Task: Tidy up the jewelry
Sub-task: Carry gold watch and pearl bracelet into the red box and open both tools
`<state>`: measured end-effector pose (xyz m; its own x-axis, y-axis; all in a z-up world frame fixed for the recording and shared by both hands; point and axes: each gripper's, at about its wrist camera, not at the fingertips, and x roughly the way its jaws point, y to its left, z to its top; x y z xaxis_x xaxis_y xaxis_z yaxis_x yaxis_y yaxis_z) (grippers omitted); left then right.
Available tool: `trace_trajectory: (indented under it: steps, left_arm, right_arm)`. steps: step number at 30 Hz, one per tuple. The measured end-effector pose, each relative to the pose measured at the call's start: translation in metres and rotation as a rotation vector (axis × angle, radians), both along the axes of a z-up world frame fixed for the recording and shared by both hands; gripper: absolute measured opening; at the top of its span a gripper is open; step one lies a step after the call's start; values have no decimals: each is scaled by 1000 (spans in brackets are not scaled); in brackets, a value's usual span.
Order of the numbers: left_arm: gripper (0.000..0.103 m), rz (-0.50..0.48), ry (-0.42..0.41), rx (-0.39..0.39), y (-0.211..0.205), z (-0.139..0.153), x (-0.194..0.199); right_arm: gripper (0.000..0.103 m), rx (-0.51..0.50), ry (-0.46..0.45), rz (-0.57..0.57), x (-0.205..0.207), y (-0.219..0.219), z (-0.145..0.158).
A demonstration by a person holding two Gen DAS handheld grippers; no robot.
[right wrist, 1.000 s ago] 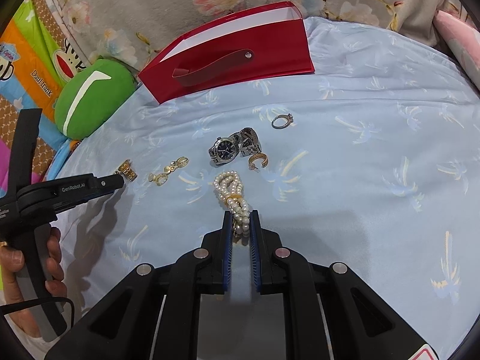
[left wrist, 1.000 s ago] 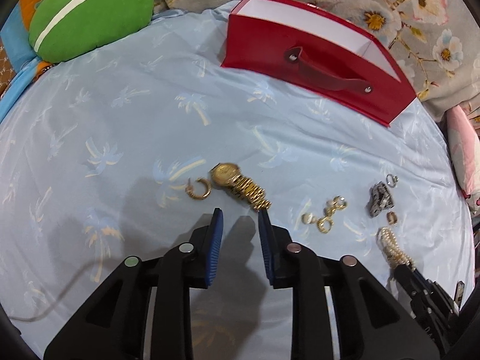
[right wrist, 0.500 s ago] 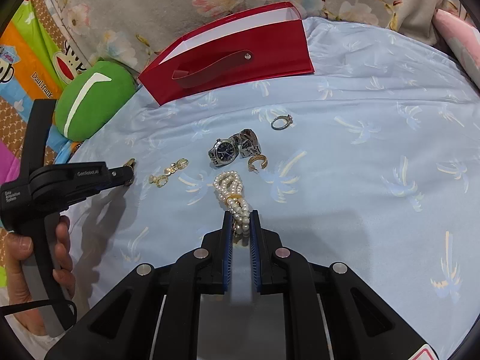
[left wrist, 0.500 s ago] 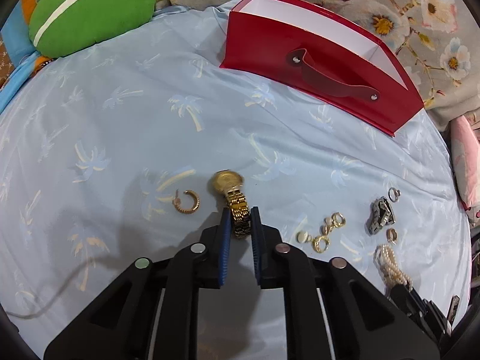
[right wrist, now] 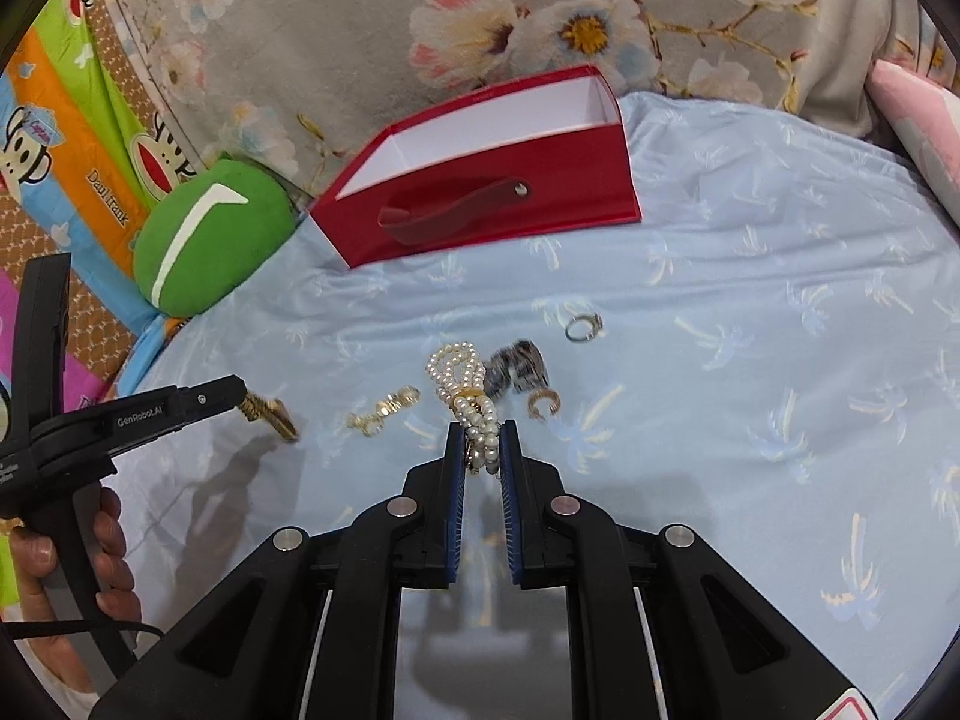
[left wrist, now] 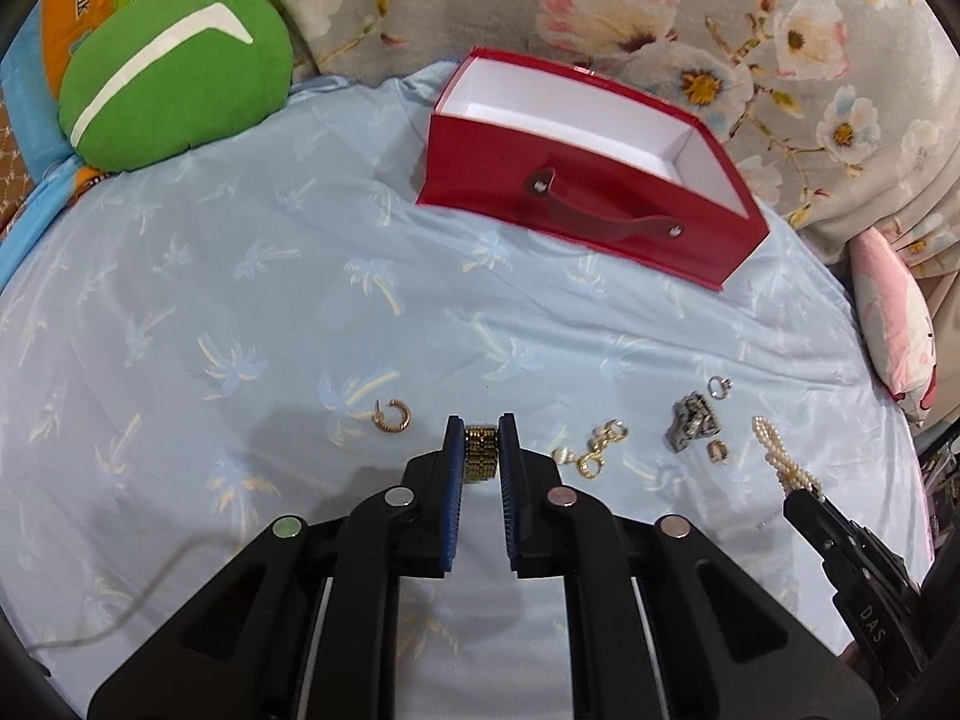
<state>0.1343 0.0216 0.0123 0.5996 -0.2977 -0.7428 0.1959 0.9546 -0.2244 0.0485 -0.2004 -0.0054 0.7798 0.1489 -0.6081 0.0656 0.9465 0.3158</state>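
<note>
My left gripper [left wrist: 480,438] is shut on a gold watch [left wrist: 480,461] by its band and holds it above the blue sheet; it also shows hanging from that gripper in the right wrist view [right wrist: 270,411]. My right gripper [right wrist: 480,444] is shut on a pearl bracelet [right wrist: 465,387], lifted off the sheet; it also shows in the left wrist view [left wrist: 780,459]. An open red box [left wrist: 576,204] with a white inside stands at the far side. On the sheet lie a gold hoop earring [left wrist: 393,416], a gold drop earring [left wrist: 591,450], a silver watch [left wrist: 690,429] and a silver ring [left wrist: 718,387].
A green round cushion [left wrist: 174,78] lies at the back left. A pink pillow [left wrist: 897,330] is at the right edge. A floral blanket [left wrist: 720,18] rises behind the box. A small gold ring [left wrist: 717,451] lies by the silver watch.
Both grippers have lifted their pieces off the sheet: the left raised the gold watch, the right raised the pearl bracelet. Both views now look more toward the red box.
</note>
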Motion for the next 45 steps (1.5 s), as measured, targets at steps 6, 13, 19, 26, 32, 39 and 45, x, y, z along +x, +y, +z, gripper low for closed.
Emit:
trace_trajectory:
  steps: [6, 13, 19, 26, 32, 39, 45]
  left_arm:
    - [10, -25, -85, -7, 1, 37, 3]
    - [10, -48, -187, 13, -6, 80, 25]
    - [10, -45, -252, 25, -17, 115, 76]
    - [10, -52, -311, 53, -46, 151, 155]
    - [11, -78, -328, 129, -80, 156, 230]
    - [11, -77, -239, 92, -100, 121, 306]
    - [11, -66, -203, 151, -124, 92, 343]
  right_arm:
    - [11, -50, -79, 0, 9, -2, 39]
    - [11, -71, -146, 11, 38, -10, 79]
    - [11, -116, -187, -1, 89, -24, 113]
    - [11, -83, -130, 0, 183, -53, 128]
    - [11, -62, -49, -27, 265, -68, 116]
    - [11, -68, 44, -51, 331, -81, 90]
    - [11, -103, 122, -56, 371, -84, 73]
